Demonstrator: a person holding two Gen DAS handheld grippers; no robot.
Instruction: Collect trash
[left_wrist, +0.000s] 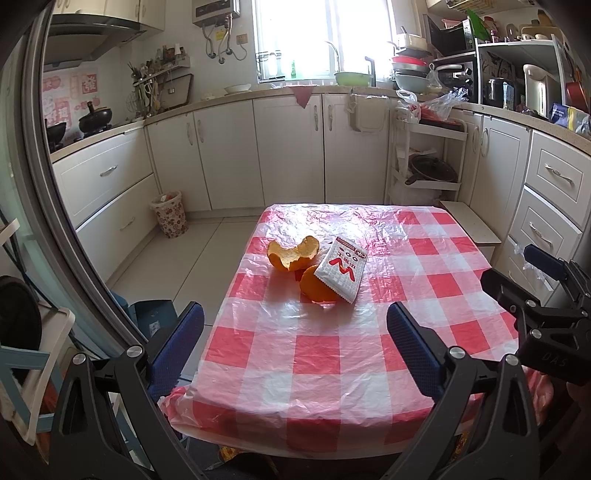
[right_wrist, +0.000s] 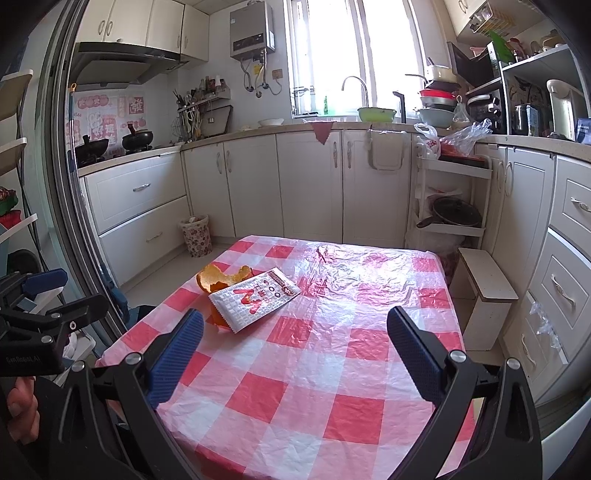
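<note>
A white snack wrapper (left_wrist: 341, 271) with red print lies on the red-and-white checked table (left_wrist: 332, 350), resting on orange peel pieces (left_wrist: 293, 254). The wrapper (right_wrist: 255, 299) and the peel (right_wrist: 221, 278) also show in the right wrist view. My left gripper (left_wrist: 295, 347) is open and empty above the table's near edge, short of the trash. My right gripper (right_wrist: 295, 350) is open and empty, to the right of the wrapper. The right gripper shows at the right edge of the left wrist view (left_wrist: 546, 291).
A floral waste bin (left_wrist: 169, 214) stands on the floor by the left cabinets, also in the right wrist view (right_wrist: 195, 235). A white step stool (right_wrist: 487, 291) and a shelf cart (right_wrist: 448, 199) stand right of the table. Cabinets line the walls. A sliding door frame (left_wrist: 74, 229) is at left.
</note>
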